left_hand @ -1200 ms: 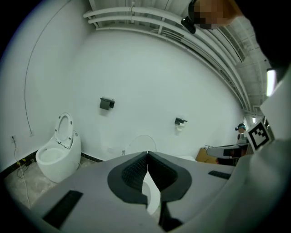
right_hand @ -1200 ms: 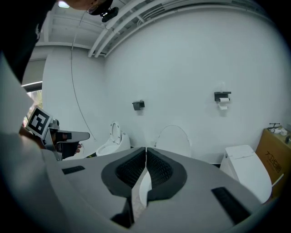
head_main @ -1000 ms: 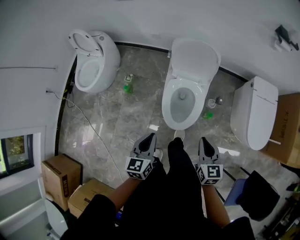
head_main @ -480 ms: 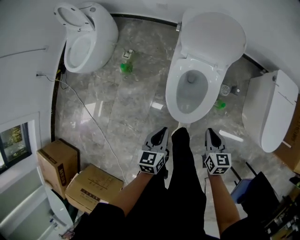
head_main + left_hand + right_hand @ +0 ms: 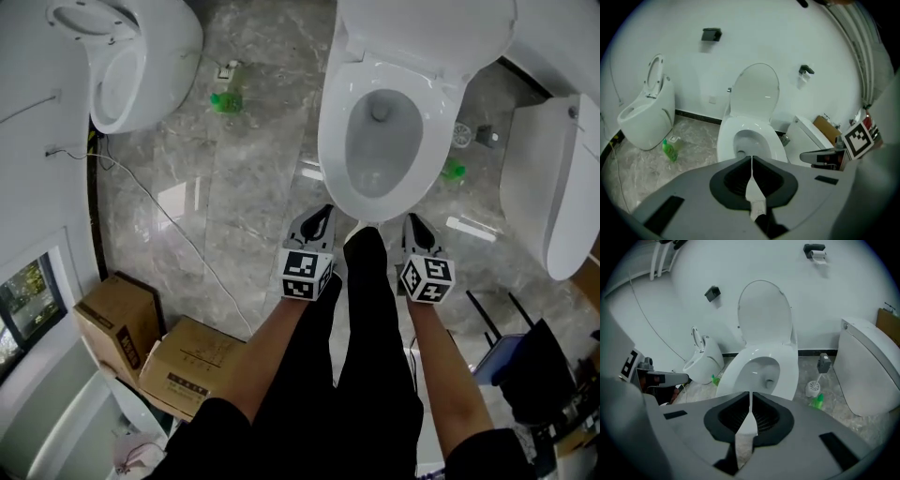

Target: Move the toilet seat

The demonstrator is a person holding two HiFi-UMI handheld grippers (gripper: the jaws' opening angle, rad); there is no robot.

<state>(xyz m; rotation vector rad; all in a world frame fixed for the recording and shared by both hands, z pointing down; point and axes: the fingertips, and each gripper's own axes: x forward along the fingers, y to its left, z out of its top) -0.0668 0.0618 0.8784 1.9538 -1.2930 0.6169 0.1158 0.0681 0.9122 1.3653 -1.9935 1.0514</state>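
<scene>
A white toilet [image 5: 380, 141] stands in the middle, its lid [image 5: 427, 28] raised against the wall and the white ring round the bowl [image 5: 749, 140] lying flat. In the head view my left gripper [image 5: 323, 216] is shut and empty, just short of the bowl's front rim on its left. Also shut and empty, my right gripper [image 5: 412, 222] sits at the front rim's right. Neither touches the toilet. Each gripper view looks over closed jaws, left [image 5: 752, 160] and right [image 5: 750, 397], at the bowl and the raised lid [image 5: 764, 315].
Another toilet [image 5: 122, 56] with its seat up stands at the far left, and a closed one [image 5: 553, 178] at the right. Green bottles [image 5: 225, 101] [image 5: 453, 172] and a brush holder [image 5: 464, 136] sit on the marble floor. Cardboard boxes [image 5: 178, 366] and a cable [image 5: 159, 211] are at lower left.
Both grippers have sunk toward the front of the middle toilet, still shut. The head view has dropped too, so the bowl looks larger and nearer.
</scene>
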